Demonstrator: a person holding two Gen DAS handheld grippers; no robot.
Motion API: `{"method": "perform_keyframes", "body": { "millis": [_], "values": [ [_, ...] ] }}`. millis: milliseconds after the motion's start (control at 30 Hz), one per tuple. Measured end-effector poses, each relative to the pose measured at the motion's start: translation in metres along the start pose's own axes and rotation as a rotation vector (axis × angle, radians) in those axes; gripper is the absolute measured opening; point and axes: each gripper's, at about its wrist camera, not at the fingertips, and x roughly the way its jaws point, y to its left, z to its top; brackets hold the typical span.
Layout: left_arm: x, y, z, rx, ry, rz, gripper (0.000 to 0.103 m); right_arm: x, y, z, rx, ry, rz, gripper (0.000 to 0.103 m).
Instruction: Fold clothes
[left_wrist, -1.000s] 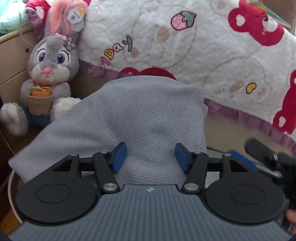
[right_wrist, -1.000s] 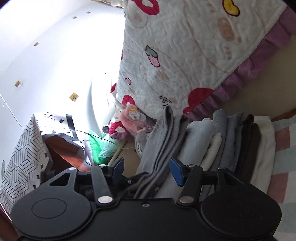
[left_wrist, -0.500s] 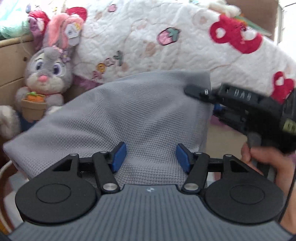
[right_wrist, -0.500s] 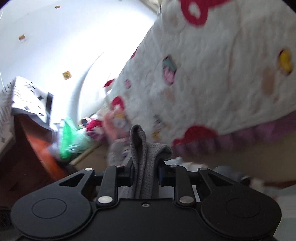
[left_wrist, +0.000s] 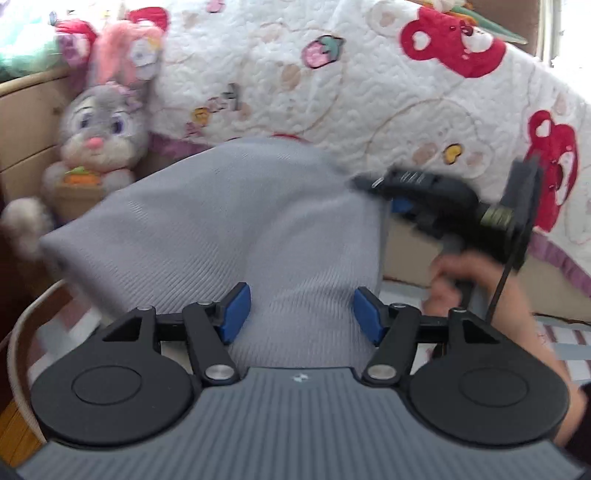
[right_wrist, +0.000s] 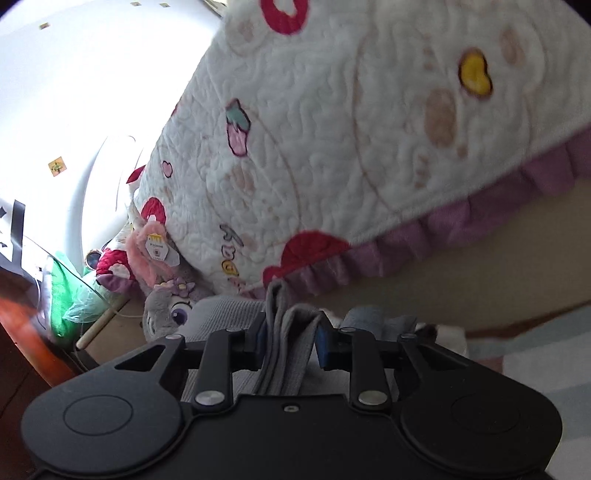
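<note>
The grey waffle-knit garment (left_wrist: 236, 229) is lifted in front of the left gripper (left_wrist: 301, 314), its lower part hanging down between that gripper's blue-padded fingers (left_wrist: 234, 314); these stand spread and are opening, and it is hard to tell whether the pads touch the cloth. At the garment's far right edge the right gripper (right_wrist: 291, 334), held in a person's hand (left_wrist: 476, 284), has bunched folds of the same grey cloth between its fingers (right_wrist: 323, 341); they pinch the folds while easing apart. Behind the garment hangs a white quilted bedspread (left_wrist: 369, 92) with red bears and a purple frill. Far left sits a grey plush rabbit (left_wrist: 99, 136) with pink ears.
</note>
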Motion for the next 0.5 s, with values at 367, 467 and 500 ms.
{"method": "perform_keyframes", "body": {
  "millis": [367,467,500],
  "values": [
    [-0.053,-0.025,-0.032,-0.12,0.149,0.246,0.089,-0.125,-0.009,0.008,-0.094,0.07,-0.207,0.056],
    [-0.07,-0.047,-0.04,-0.175,0.172,0.299,0.095,-0.16,0.0,-0.013,-0.202,0.172,-0.106,0.056],
    [-0.076,-0.055,-0.043,-0.178,0.175,0.31,0.096,-0.173,0.003,-0.019,-0.234,0.192,-0.08,0.057]
  ]
}}
